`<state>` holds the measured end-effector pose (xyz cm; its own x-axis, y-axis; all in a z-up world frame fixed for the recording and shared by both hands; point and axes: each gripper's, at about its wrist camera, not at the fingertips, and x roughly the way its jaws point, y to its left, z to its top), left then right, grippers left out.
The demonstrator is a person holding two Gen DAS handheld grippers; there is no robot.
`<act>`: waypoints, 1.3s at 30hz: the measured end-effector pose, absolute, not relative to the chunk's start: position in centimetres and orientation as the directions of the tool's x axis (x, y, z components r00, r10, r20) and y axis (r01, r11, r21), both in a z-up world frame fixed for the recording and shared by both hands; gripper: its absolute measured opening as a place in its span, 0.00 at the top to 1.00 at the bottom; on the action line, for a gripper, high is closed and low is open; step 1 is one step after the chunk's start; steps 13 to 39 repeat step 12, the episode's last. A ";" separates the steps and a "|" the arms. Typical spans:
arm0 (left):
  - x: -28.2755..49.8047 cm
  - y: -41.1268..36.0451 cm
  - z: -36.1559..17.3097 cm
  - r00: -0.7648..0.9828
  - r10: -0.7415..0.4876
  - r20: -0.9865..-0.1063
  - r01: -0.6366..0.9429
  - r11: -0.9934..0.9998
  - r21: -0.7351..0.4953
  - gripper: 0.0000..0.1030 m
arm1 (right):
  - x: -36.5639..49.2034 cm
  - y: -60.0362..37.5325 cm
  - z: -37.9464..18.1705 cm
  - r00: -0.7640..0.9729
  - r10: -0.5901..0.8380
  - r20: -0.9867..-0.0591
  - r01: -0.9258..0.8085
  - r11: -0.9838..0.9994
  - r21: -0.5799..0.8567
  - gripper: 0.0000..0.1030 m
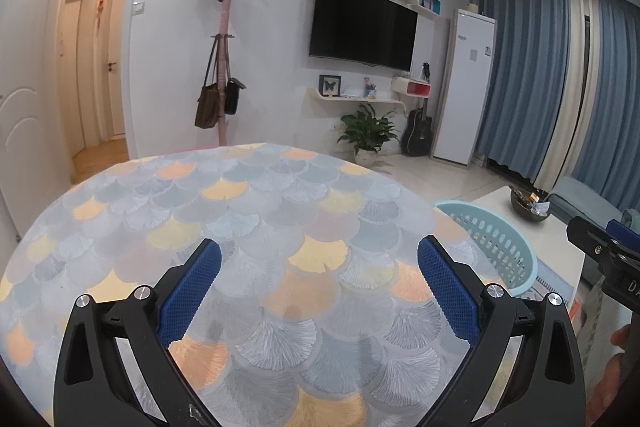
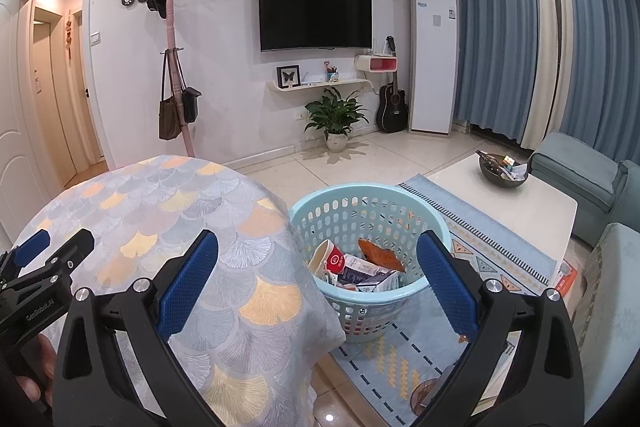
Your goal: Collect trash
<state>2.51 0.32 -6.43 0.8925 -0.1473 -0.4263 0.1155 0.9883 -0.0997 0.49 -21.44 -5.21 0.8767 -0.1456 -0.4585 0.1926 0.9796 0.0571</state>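
Observation:
A light blue perforated basket [image 2: 362,311] stands on the rug beside the table; it also shows in the left wrist view [image 1: 500,247]. It holds several pieces of trash: a paper cup [image 2: 330,259], an orange wrapper [image 2: 380,255] and small cartons [image 2: 376,281]. My right gripper [image 2: 318,259] is open and empty, above the table's edge and the basket. My left gripper [image 1: 318,257] is open and empty over the round table with the fan-patterned cloth [image 1: 248,211]. No trash shows on the cloth.
A white coffee table [image 2: 512,203] with a dark bowl [image 2: 502,171] of items stands to the right, on a patterned rug [image 2: 404,359]. Blue sofa seats [image 2: 588,179] lie beyond. A potted plant [image 2: 336,119], guitar and coat rack stand by the far wall.

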 end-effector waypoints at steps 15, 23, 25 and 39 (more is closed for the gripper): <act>2.8 1.3 -5.6 0.878 -0.149 -0.455 0.110 0.988 -0.111 0.07 | 1.3 -21.7 -4.6 0.871 -0.130 -0.474 0.186 0.980 0.073 0.08; 2.8 1.3 -5.6 0.878 -0.149 -0.455 0.110 0.988 -0.111 0.07 | 1.3 -21.7 -4.6 0.871 -0.130 -0.474 0.186 0.980 0.073 0.08; 2.8 1.3 -5.6 0.878 -0.149 -0.455 0.110 0.988 -0.111 0.07 | 1.3 -21.7 -4.6 0.871 -0.130 -0.474 0.186 0.980 0.073 0.08; 2.8 1.3 -5.6 0.878 -0.149 -0.455 0.110 0.988 -0.111 0.07 | 1.3 -21.7 -4.6 0.871 -0.130 -0.474 0.186 0.980 0.073 0.08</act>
